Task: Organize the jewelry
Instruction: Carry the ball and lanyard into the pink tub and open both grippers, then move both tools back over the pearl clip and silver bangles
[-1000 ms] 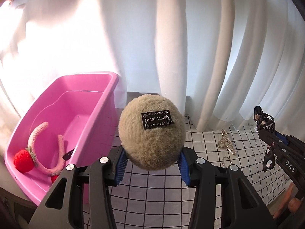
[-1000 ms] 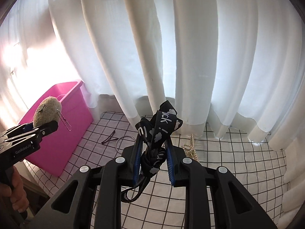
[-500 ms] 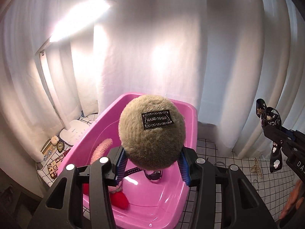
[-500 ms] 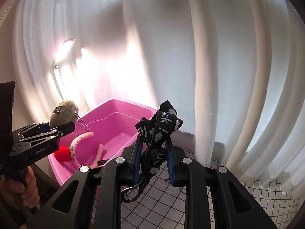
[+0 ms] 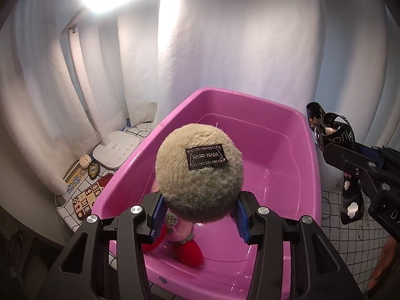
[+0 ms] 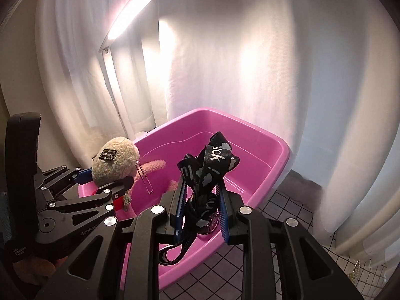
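Note:
My left gripper [image 5: 200,215] is shut on a beige plush ball [image 5: 200,170] with a black label, held over the near end of the pink bin [image 5: 310,175]. It also shows in the right wrist view [image 6: 113,161], with a bead chain hanging from it. My right gripper [image 6: 201,210] is shut on a black printed strap [image 6: 207,172], held above the bin's [image 6: 280,165] near right rim. The strap also shows in the left wrist view [image 5: 335,135]. A pink plush headband with red pom-poms [image 5: 188,250] lies in the bin, partly hidden by the ball.
White curtains hang behind the bin. A white desk lamp base [image 5: 116,150] stands left of it, its lit head [image 6: 130,13] above. Small trinkets [image 5: 92,170] lie beside the lamp. Rings [image 5: 360,232] and a pearl piece [image 6: 356,272] lie on the grid cloth at the right.
Both grippers have swung left and closer to the pink bin, each keeping its hold. The ball now hangs over the bin and the strap is at its right rim.

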`<state>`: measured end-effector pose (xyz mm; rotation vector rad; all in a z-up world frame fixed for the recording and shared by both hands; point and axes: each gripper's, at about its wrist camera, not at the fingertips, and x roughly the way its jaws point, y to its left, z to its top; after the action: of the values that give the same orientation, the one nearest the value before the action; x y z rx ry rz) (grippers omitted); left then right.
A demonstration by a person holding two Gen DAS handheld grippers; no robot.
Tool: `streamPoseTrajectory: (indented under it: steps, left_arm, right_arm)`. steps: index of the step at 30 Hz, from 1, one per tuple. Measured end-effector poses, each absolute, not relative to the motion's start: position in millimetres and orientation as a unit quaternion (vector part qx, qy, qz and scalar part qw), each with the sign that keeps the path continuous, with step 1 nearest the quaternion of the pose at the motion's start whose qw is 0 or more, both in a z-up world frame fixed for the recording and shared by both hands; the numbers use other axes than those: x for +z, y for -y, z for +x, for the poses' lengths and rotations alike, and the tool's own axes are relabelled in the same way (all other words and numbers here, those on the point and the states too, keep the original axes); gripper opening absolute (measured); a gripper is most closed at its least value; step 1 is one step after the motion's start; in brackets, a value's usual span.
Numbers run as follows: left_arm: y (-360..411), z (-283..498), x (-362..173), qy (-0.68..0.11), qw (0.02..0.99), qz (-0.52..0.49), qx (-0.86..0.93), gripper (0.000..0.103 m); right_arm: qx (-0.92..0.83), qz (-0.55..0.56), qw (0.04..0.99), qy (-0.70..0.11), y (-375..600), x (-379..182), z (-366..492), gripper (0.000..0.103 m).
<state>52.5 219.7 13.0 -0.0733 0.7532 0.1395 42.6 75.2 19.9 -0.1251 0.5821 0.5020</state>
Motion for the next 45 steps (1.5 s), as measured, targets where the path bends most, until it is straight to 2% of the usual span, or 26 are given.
streamPoseTrajectory:
  steps: [14,17,19,21,23,24,26,29,45]
  left_arm:
    - [-234,65,-17,-0.402,0.911,-0.051,0.074,0.048]
    - [-237,66,-21,-0.409,0.907,-0.055,0.079,0.052]
    - [-239,67,-23,-0.412,0.906,-0.054,0.08,0.053]
    - [-240,67,-23,-0.413,0.905,-0.05,0.083,0.056]
    - [-242,67,-23,-0.413,0.905,-0.049,0.085,0.064]
    - [-243,67,-23,-0.413,0.905,-0.05,0.087,0.072]
    - [-245,65,-22,-0.41,0.906,-0.051,0.095,0.08]
    - [-247,64,-21,-0.41,0.905,-0.052,0.102,0.085]
    - [-242,56,-10,-0.403,0.907,-0.061,0.107,0.088]
  right_arm:
    - [0.232,-0.085,0.908,-0.339,-108,-14,88,0.023]
    - [0.229,-0.085,0.902,-0.356,-110,-19,94,0.024]
    - [0.217,-0.092,0.904,-0.358,-112,-21,98,0.041]
    - [0.211,-0.094,0.907,-0.352,-113,-20,98,0.051]
    - [0.206,-0.096,0.911,-0.345,-114,-17,97,0.056]
    - [0.204,-0.099,0.912,-0.341,-114,-15,96,0.056]
    - [0.202,-0.105,0.913,-0.338,-113,-13,94,0.057]
    - [0.202,-0.102,0.913,-0.338,-112,-12,93,0.057]
    - [0.201,-0.071,0.92,-0.33,-94,-5,81,0.058]
